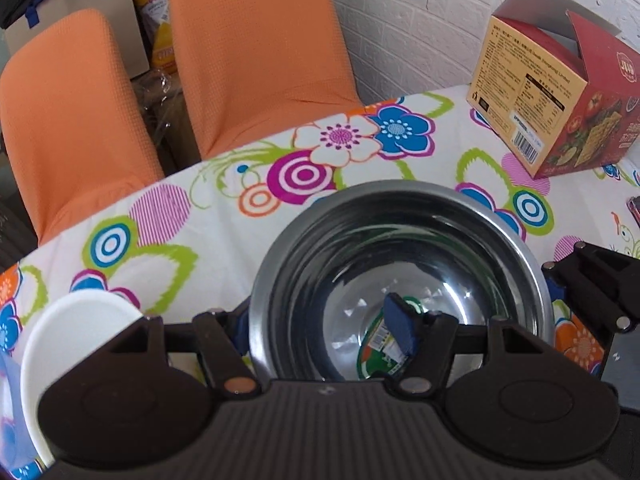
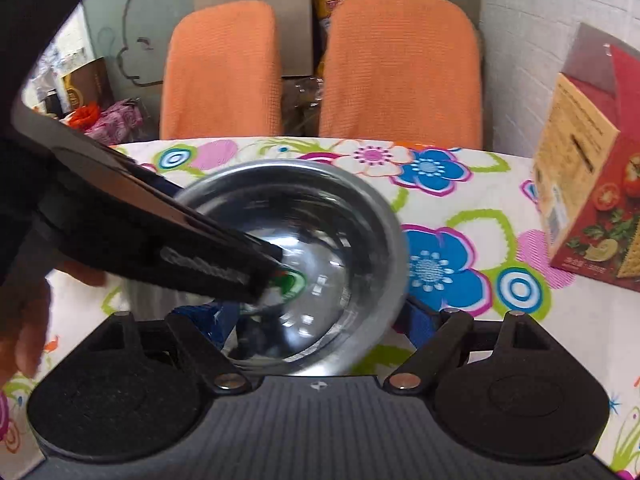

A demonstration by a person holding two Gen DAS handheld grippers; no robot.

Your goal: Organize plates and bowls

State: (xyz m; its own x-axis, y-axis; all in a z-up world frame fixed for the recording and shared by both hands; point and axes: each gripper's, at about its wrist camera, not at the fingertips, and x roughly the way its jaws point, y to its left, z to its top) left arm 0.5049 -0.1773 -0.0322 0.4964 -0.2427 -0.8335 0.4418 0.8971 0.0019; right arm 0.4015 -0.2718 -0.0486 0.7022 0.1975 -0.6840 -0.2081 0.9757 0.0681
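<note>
Two orange chairs (image 1: 248,52) stand behind a table under a flowered tablecloth (image 1: 224,208), with a red carton (image 1: 560,92) near the wall. On the cloth sits a steel bowl (image 1: 400,264) with a green sticker (image 1: 384,344) on its bottom. The left gripper (image 1: 320,328) straddles the bowl's near wall, one blue pad inside, the other outside; whether it actually pinches the rim I cannot tell. The right gripper (image 2: 316,320) spans the bowl's near edge from its side, jaws wide. A white plate (image 1: 68,340) lies just beside the bowl. The polished rim looks slippery, so a one-sided grip could let the bowl tip or slide out, and both tools crowding one bowl may collide.
</note>
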